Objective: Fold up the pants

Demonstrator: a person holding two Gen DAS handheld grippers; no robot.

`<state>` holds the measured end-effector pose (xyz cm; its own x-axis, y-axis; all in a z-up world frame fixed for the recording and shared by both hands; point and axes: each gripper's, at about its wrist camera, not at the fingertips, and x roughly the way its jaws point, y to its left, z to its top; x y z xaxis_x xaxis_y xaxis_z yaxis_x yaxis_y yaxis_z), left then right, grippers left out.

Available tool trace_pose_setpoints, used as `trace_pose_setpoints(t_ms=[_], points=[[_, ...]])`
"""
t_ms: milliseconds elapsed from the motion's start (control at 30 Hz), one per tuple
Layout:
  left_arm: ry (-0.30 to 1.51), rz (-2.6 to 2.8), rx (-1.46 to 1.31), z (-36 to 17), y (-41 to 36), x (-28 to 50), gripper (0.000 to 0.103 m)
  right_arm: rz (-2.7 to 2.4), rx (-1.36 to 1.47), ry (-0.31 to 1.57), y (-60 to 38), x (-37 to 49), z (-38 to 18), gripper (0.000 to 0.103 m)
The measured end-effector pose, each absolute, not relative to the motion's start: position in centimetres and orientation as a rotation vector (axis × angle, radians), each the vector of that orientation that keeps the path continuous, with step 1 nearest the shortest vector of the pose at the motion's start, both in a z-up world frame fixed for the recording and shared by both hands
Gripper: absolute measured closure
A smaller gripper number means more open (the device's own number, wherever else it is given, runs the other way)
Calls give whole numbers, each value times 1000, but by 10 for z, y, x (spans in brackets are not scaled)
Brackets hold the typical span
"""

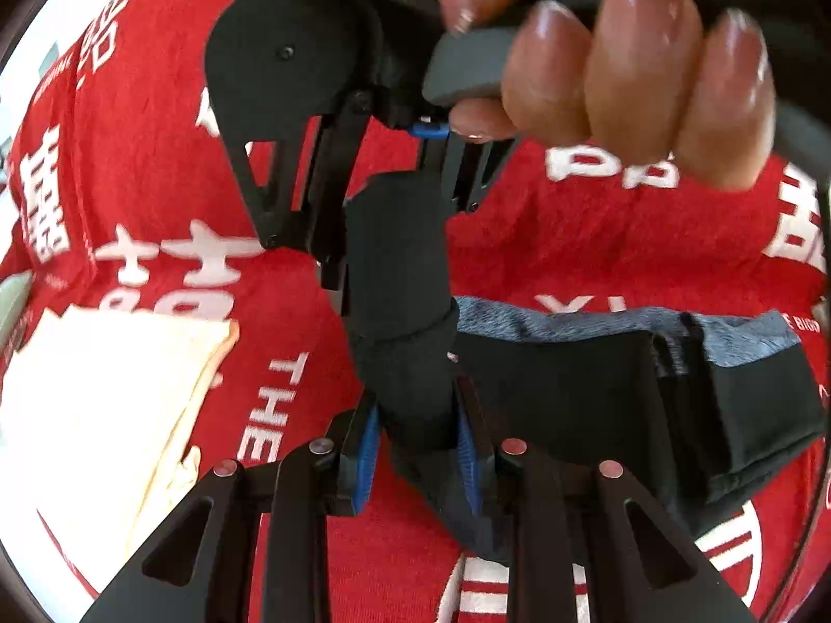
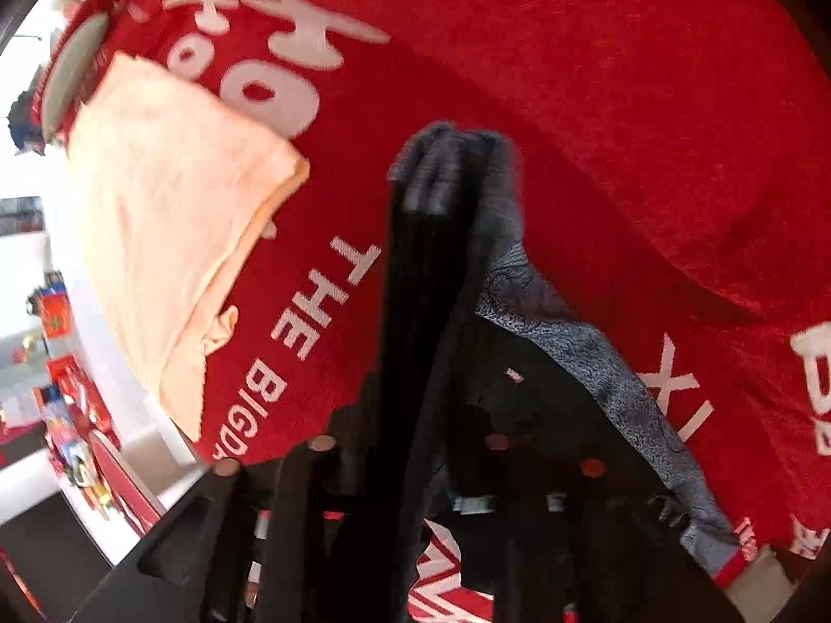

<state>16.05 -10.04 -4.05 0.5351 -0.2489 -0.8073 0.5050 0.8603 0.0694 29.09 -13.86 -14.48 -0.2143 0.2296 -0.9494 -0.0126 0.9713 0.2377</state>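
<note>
Black pants (image 1: 597, 389) with a grey inner waistband (image 1: 561, 319) hang bunched above a red cloth (image 1: 597, 239) printed with white letters. My left gripper (image 1: 418, 446), with blue pads, is shut on a fold of the pants. My right gripper (image 1: 394, 259), held by a hand (image 1: 623, 83), faces it from above and is shut on the same twisted fold. In the right wrist view the pants (image 2: 420, 311) run up between my right gripper's jaws (image 2: 410, 493), and the grey lining (image 2: 597, 363) trails to the right.
A folded pale peach garment (image 1: 104, 405) lies on the red cloth at the left; it also shows in the right wrist view (image 2: 166, 218). Beyond the cloth's left edge is a white floor with red boxes (image 2: 62, 405).
</note>
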Motion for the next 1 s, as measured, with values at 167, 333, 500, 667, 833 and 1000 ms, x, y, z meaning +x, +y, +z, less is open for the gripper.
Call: trace_pose_setpoints(t_ms=[167,333,500,667,833,1000], points=[[872,-528,318,-13,-117,143,75,255,280,1649,-171,266,-107,85],[844,-618,327,15,-145,120,75,256,462,1506,-224,228,-64,87],[800,-727,378,39,-188,84,75,233,593,1376,-284,177,-26,87],[806,-835,422,50,-234,46,75,179,706,1271,-346,112,-5,87],[814,-908,503,44,-280,7,75,132,796,1194,-397,50,-2,87],[814,-966,593,25,-321,-28,75,63,895,1129,-445,-2,-21,87]])
